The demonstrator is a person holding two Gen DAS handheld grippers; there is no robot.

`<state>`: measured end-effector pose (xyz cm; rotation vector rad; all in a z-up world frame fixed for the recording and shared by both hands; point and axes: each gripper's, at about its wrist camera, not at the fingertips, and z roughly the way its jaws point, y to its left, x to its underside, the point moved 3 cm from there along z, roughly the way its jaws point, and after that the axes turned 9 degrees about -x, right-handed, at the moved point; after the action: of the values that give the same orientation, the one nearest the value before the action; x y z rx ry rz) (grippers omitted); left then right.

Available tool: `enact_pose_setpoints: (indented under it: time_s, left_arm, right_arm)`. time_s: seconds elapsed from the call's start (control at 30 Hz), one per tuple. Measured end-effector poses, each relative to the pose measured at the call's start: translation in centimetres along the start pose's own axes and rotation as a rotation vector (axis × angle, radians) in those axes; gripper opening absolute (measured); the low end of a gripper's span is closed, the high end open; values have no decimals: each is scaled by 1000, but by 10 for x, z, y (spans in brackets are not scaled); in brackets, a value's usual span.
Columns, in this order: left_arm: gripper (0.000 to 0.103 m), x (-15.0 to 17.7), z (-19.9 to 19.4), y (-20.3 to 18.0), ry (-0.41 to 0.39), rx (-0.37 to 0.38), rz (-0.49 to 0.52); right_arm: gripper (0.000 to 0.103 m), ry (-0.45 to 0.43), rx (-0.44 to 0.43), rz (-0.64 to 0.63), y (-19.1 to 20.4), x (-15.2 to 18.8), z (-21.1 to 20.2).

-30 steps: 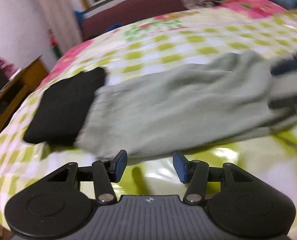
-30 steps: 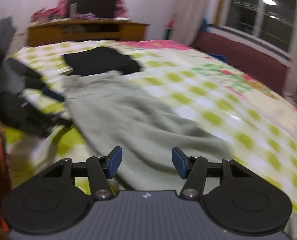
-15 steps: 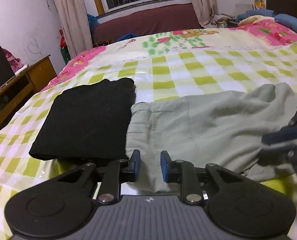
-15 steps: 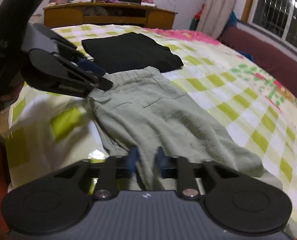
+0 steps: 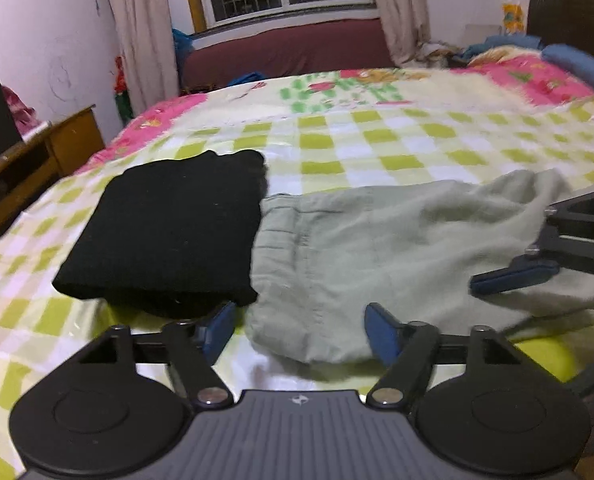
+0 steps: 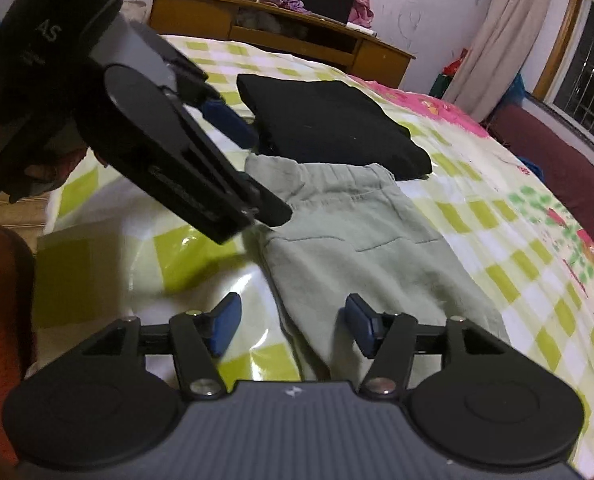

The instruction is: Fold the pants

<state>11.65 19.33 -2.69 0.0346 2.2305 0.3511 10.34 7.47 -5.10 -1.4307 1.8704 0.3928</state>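
Pale green pants (image 5: 377,248) lie flat on the checked bedspread, waistband toward the folded black garment; they also show in the right wrist view (image 6: 357,236). My left gripper (image 5: 299,334) is open, its blue pads either side of the pants' near waist corner. My right gripper (image 6: 291,322) is open over the near edge of the pants' leg. The right gripper shows in the left wrist view (image 5: 513,276) at the right, above the leg. The left gripper shows in the right wrist view (image 6: 233,124) by the waistband.
A folded black garment (image 5: 169,228) lies on the bed touching the pants' waistband, also in the right wrist view (image 6: 329,120). A wooden desk (image 6: 281,36) stands beyond the bed. A maroon sofa (image 5: 289,52) sits under the window. Blue pillows (image 5: 577,66) lie at the far right.
Half a second ago both grippers were nearly shut on the pants' near edge; now both have opened and let the cloth lie. The pants have shifted right, away from the left camera's center.
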Motion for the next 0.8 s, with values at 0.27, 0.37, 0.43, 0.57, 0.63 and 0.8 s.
enact_pose_setpoints:
  time_s: [0.27, 0.37, 0.43, 0.57, 0.63, 0.8]
  left_arm:
    - [24, -26, 12, 20, 4, 21, -36]
    - [24, -40, 0, 28, -83, 14, -55]
    - [24, -36, 8, 29, -84, -22, -36]
    - [25, -6, 25, 32, 18, -27, -35]
    - [28, 6, 20, 35, 31, -32, -44]
    - [58, 12, 10, 41, 23, 67, -129]
  right_arm:
    - [6, -14, -29, 218, -26, -16, -7]
    - [4, -97, -6, 268, -31, -26, -24]
    - [4, -161, 39, 277, -31, -31, -30]
    - [14, -61, -25, 252, -22, -24, 1]
    - [36, -19, -23, 189, -12, -18, 11]
    - [61, -8, 8, 15, 12, -11, 19]
